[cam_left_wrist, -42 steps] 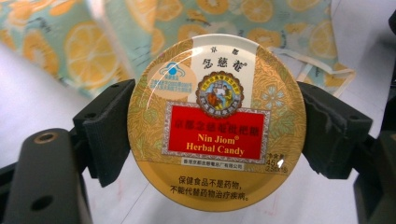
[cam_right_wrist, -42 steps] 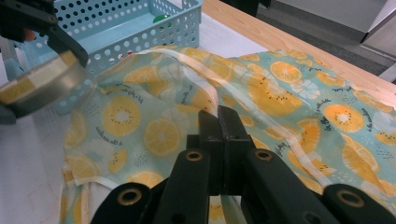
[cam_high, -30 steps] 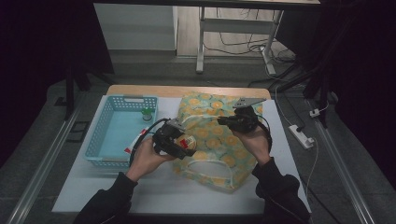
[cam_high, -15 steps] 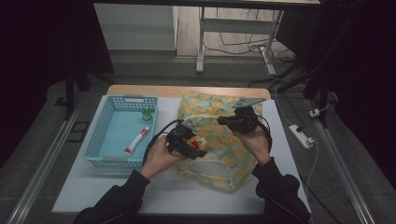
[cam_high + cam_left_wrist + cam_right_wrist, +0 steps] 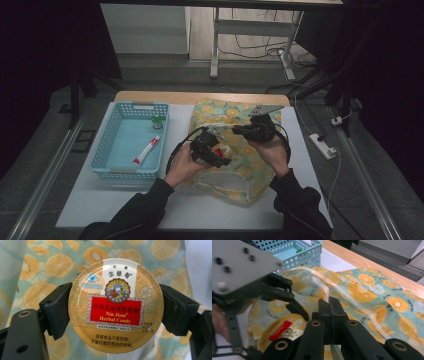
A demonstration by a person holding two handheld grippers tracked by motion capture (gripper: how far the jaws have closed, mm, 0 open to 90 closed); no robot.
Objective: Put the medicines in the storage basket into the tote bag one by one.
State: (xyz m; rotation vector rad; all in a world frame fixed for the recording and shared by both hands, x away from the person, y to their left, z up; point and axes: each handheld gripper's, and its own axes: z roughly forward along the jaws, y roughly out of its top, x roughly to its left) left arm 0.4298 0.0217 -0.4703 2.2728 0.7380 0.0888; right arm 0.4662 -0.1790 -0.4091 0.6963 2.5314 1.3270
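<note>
A round gold tin (image 5: 116,305) labelled Nin Jiom Herbal Candy sits face-up between the two black jaws of my left gripper (image 5: 116,308), which is shut on its sides. In the high view the left gripper (image 5: 214,148) holds the tin (image 5: 223,150) just above a fruit-print cloth bag (image 5: 240,172) lying on the table. My right gripper (image 5: 252,131) is over the bag's far part. Its jaws (image 5: 329,308) are pressed together on a fold of the bag (image 5: 367,292) beside a clear strip. The tin (image 5: 279,333) hangs low at the left in the right gripper view.
A blue plastic basket (image 5: 111,131) stands left of the bag, holding a white and red tube (image 5: 146,150) and a small green-capped item (image 5: 158,121). White table surface (image 5: 100,200) lies in front. A power strip (image 5: 322,145) lies off the right edge.
My left gripper has carried the tin rightward, from beside the basket to over the middle of the bag. The right gripper has stayed where it was.
</note>
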